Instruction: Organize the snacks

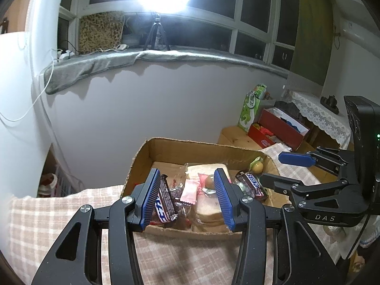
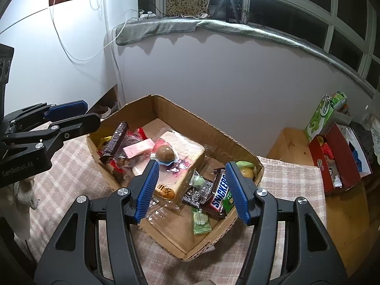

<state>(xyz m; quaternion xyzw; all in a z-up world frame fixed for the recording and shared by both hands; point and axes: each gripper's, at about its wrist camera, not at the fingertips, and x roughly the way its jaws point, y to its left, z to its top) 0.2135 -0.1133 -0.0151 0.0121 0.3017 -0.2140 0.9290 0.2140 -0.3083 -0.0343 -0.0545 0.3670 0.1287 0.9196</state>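
An open cardboard box (image 1: 180, 145) (image 2: 166, 105) sits on a checked cloth and holds several snacks. In it lie a wrapped bread loaf (image 2: 182, 147) (image 1: 206, 204), a brown round sweet (image 2: 165, 154), a pink packet (image 2: 139, 147), two Snickers bars (image 2: 219, 191) (image 1: 163, 199), a green candy (image 2: 201, 220) and a yellow fruit (image 1: 258, 166). My left gripper (image 1: 187, 198) is open over the box's near edge, empty. My right gripper (image 2: 192, 191) is open above the box's near side, empty; it also shows in the left wrist view (image 1: 280, 168).
The checked cloth (image 1: 59, 216) (image 2: 292, 178) covers the table. A red box (image 2: 337, 156) and a green carton (image 2: 320, 116) stand on a wooden surface to the right. A grey wall and a window sill with a lamp tripod (image 1: 155, 34) lie behind.
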